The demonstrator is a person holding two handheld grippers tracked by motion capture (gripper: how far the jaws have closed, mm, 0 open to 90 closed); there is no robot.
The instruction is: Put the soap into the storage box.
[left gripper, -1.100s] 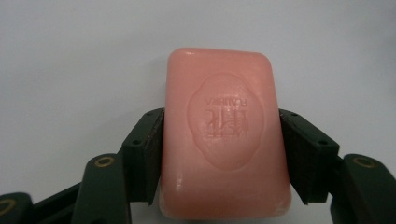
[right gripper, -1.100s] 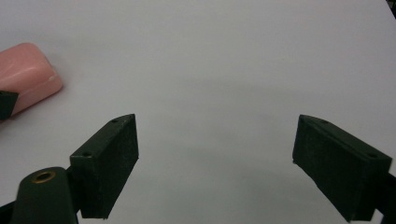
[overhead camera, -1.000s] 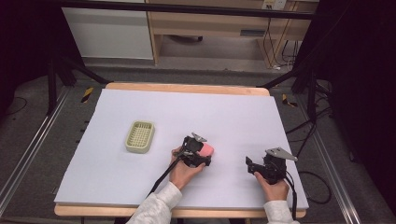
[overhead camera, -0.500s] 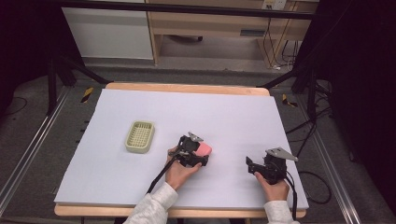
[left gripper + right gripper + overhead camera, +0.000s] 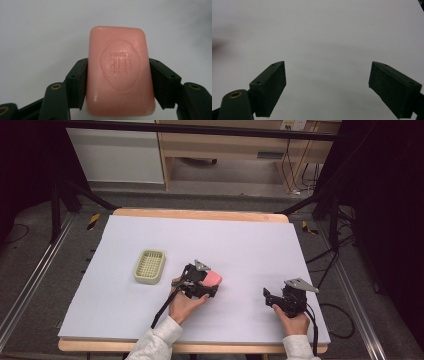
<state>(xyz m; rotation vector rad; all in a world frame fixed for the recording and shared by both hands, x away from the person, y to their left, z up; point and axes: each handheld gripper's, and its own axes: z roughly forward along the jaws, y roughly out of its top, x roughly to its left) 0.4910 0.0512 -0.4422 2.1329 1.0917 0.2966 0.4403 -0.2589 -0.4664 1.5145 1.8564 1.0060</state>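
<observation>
A pink bar of soap (image 5: pixel 120 72) with an embossed oval stamp sits between both jaws of my left gripper (image 5: pixel 117 85), which is shut on its long sides. From above, the soap (image 5: pixel 214 278) pokes out of the left gripper (image 5: pixel 209 284) near the middle of the white table (image 5: pixel 250 245), just above or on its surface. A pale green slotted soap dish (image 5: pixel 149 266) lies to the left of that gripper, empty. My right gripper (image 5: pixel 270 299) rests near the front right of the table, and its jaws (image 5: pixel 327 87) stand wide open with only bare table between them.
The table's wooden front edge (image 5: pixel 200 347) lies close under both forearms. Black frame rails (image 5: pixel 30 285) run along both sides, and cables (image 5: pixel 335 310) trail off the right side. A cabinet (image 5: pixel 115 155) and a wooden shelf stand beyond the far edge.
The left gripper with the soap has drifted slightly toward the front and left. The right gripper has stayed in place.
</observation>
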